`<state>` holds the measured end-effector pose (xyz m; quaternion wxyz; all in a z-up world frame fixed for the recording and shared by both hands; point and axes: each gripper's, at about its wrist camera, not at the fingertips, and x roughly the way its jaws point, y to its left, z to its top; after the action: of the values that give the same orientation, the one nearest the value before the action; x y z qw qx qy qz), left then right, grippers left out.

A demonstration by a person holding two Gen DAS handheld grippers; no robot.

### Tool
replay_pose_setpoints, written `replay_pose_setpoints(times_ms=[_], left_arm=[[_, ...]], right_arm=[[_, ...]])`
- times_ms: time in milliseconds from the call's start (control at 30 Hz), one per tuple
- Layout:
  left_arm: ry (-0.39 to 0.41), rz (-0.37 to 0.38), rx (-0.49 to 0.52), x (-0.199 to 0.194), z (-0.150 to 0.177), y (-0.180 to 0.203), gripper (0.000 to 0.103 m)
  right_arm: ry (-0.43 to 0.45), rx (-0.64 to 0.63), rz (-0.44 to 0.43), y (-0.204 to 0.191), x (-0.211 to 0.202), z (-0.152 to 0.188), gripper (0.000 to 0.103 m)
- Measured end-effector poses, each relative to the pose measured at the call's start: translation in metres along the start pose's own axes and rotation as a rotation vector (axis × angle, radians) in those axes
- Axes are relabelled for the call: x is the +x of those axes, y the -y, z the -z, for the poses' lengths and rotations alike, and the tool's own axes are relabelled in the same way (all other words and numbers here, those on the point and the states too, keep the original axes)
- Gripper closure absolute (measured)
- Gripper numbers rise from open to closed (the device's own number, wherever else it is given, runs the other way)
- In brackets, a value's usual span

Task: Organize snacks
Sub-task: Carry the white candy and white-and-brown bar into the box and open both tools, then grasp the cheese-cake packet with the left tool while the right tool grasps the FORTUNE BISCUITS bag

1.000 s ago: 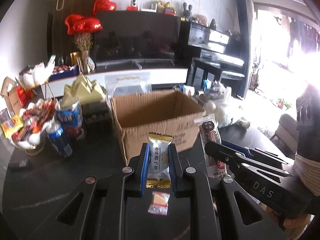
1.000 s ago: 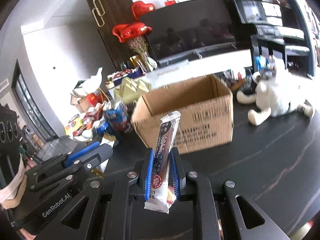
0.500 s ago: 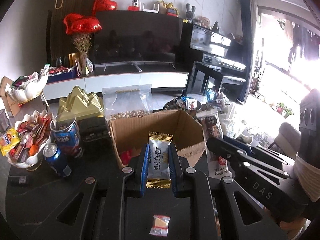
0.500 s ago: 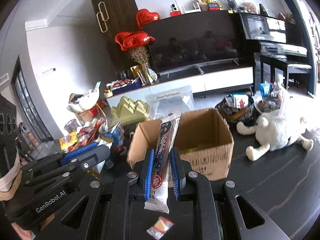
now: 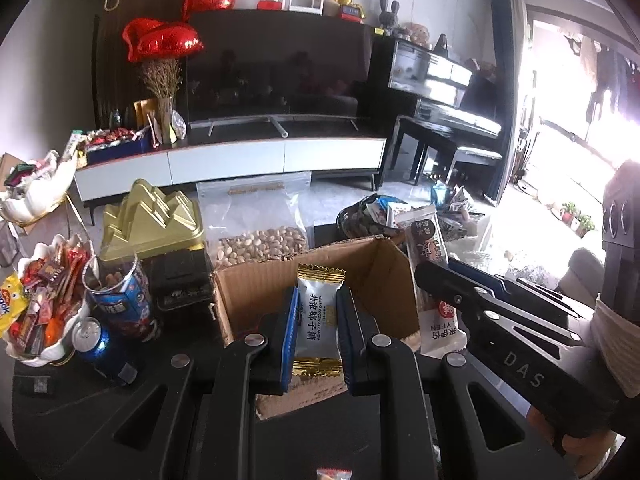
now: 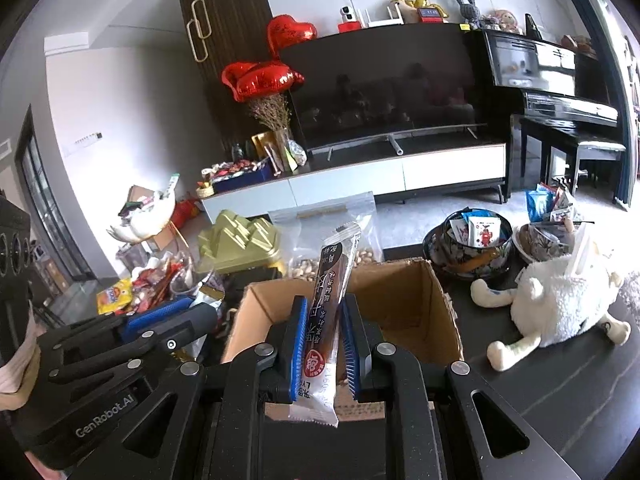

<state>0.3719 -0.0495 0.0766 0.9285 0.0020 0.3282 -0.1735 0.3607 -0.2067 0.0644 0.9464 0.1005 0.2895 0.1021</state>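
Observation:
My left gripper [image 5: 317,322] is shut on a silver and gold coconut candy packet [image 5: 318,322] and holds it above the near edge of an open cardboard box [image 5: 256,296]. My right gripper [image 6: 323,340] is shut on a long brown and white snack bar [image 6: 326,320], held upright over the same box [image 6: 432,312]. The right gripper with its bar also shows at the right of the left wrist view [image 5: 436,304]. The left gripper shows at the left of the right wrist view [image 6: 160,320]. I see little of the box's inside.
On the dark table [image 5: 80,400]: a white bowl of sweets [image 5: 36,320], a blue can [image 5: 96,344], a blue snack tub [image 5: 120,300], a gold tin [image 5: 152,220], a bag of nuts [image 5: 260,236], a dark snack bowl [image 6: 472,244], a white plush toy [image 6: 560,304].
Both grippers have risen and moved forward with their snacks, from in front of the box to above its opening. The small wrapped candy on the table has slipped to the bottom edge.

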Motion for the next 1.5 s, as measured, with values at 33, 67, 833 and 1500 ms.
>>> replay_pose_setpoints(times_ms=[33,67,833,1500], left_arm=[[-0.005,0.0,-0.001,0.006,-0.001,-0.001,0.083],[-0.01,-0.007,-0.001,0.012,-0.002,-0.001,0.083],[0.031,-0.041,0.003,-0.032,0.039,0.004,0.058],[0.063,-0.017,0.061,-0.103,0.111,0.023,0.046]], right_arm=[[-0.007,-0.001,-0.001,0.001,0.004,-0.001,0.085],[-0.013,-0.002,0.002,0.003,0.01,-0.002,0.085],[-0.012,0.015,0.111,0.0,-0.035,0.038,0.053],[-0.004,0.162,0.149,-0.009,-0.11,0.109,0.03]])
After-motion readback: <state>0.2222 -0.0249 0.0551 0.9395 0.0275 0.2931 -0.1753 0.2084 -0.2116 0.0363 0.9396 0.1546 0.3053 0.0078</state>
